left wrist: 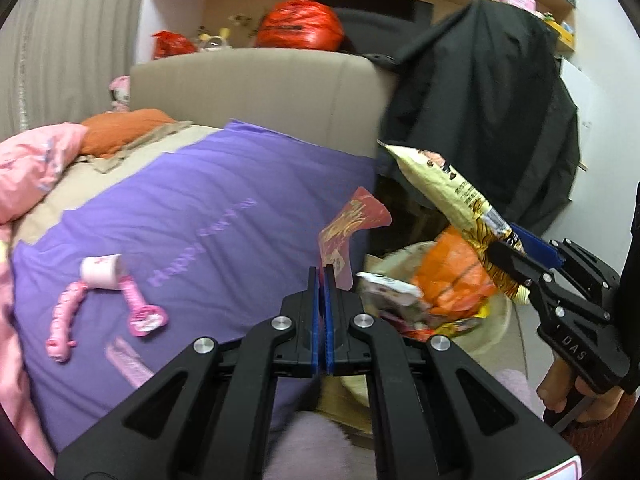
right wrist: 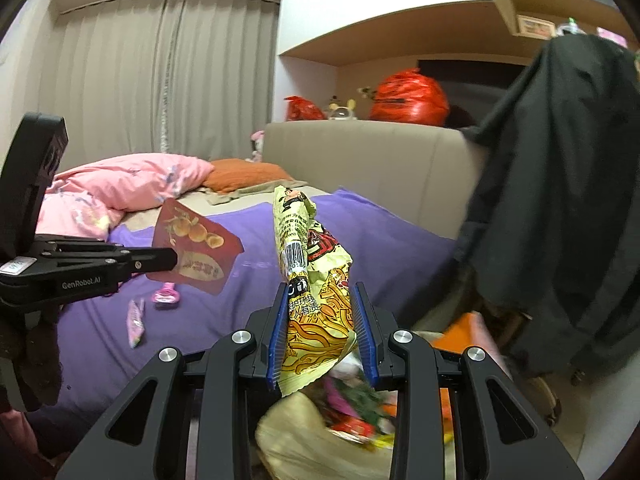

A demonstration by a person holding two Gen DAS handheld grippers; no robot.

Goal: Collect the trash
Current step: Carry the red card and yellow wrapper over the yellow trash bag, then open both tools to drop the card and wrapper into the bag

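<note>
My left gripper (left wrist: 325, 270) is shut on a red packet (left wrist: 352, 228) and holds it above the bed's edge; the packet also shows in the right wrist view (right wrist: 196, 244). My right gripper (right wrist: 322, 292) is shut on a yellow noodle wrapper (right wrist: 316, 280), held over a full trash bin (right wrist: 320, 440). The wrapper (left wrist: 452, 196) and the right gripper (left wrist: 516, 252) also show in the left wrist view, above the bin (left wrist: 496, 320). The left gripper (right wrist: 170, 258) shows at the left of the right wrist view.
A purple blanket (left wrist: 200, 216) covers the bed, with a pink cup (left wrist: 100, 272), pink wrappers (left wrist: 140, 308) and a comb (left wrist: 128, 362) on it. A black coat (left wrist: 488, 112) hangs at the right. Red bags (left wrist: 300, 24) sit behind the headboard (left wrist: 256, 88).
</note>
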